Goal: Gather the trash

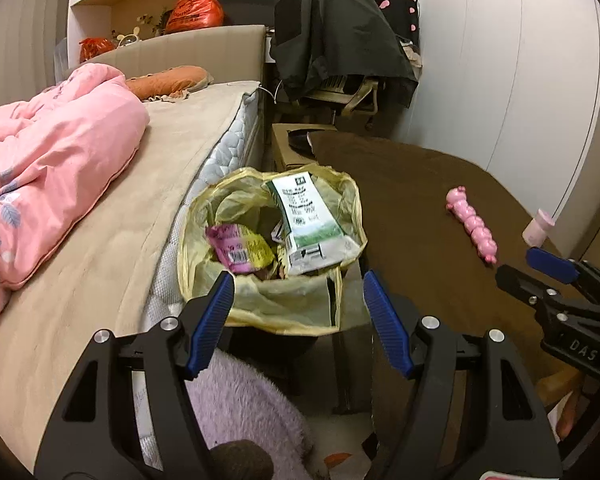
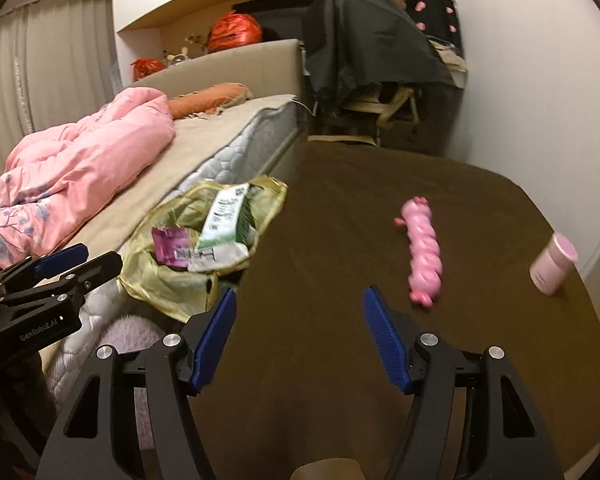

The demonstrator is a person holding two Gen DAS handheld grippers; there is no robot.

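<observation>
In the left wrist view, the left hand-held gripper (image 1: 300, 304) stands with its blue-padded jaws spread wide and nothing between them, at the lower centre of the frame, in front of the round bin lined with a pale yellow plastic bag (image 1: 272, 308). Inside the bag, at mid-frame, lie a white and green paper carton (image 1: 308, 220) and a crumpled pink and yellow wrapper (image 1: 240, 248), the carton leaning against the right side of the liner. The bin sits between the beige bed (image 1: 112, 240) on the left and the brown cloth-covered worktop (image 1: 420, 208) on the right.

In the right wrist view, the right hand-held gripper (image 2: 300, 308) is likewise open and empty, over the worktop at the lower centre. To its right on the worktop lie a pink knobbly pig-shaped toy (image 2: 420, 252) and, near the right edge, a small pink cylindrical container (image 2: 552, 264), well apart from each other.
</observation>
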